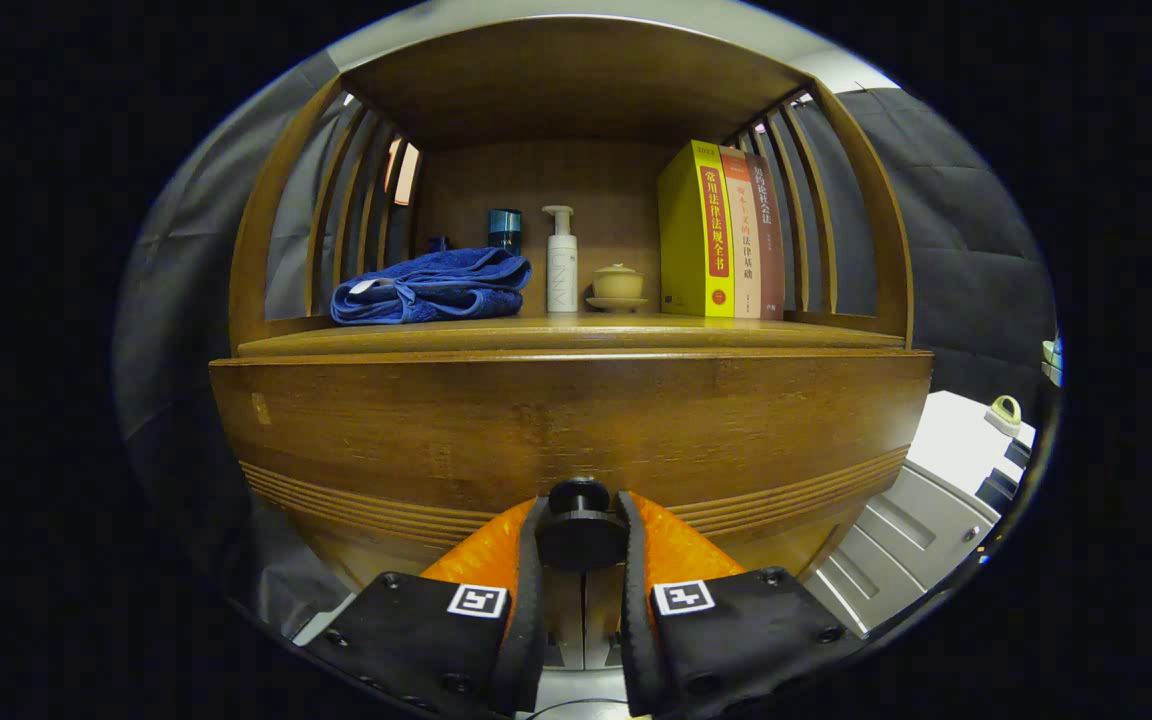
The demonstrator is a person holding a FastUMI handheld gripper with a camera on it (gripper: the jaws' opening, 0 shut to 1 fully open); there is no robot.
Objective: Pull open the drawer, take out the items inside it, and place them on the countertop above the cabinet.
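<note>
Cabinet (436,420) drawer knob (580,525) sits clamped between tongs (581,545).

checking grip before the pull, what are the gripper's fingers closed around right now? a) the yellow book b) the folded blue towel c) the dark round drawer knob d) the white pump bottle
c: the gripper has both fingers pressed on the sides of the dark round drawer knob on the wooden drawer front, while the pump bottle, blue towel and yellow book sit on the countertop beyond the fingers.
</note>
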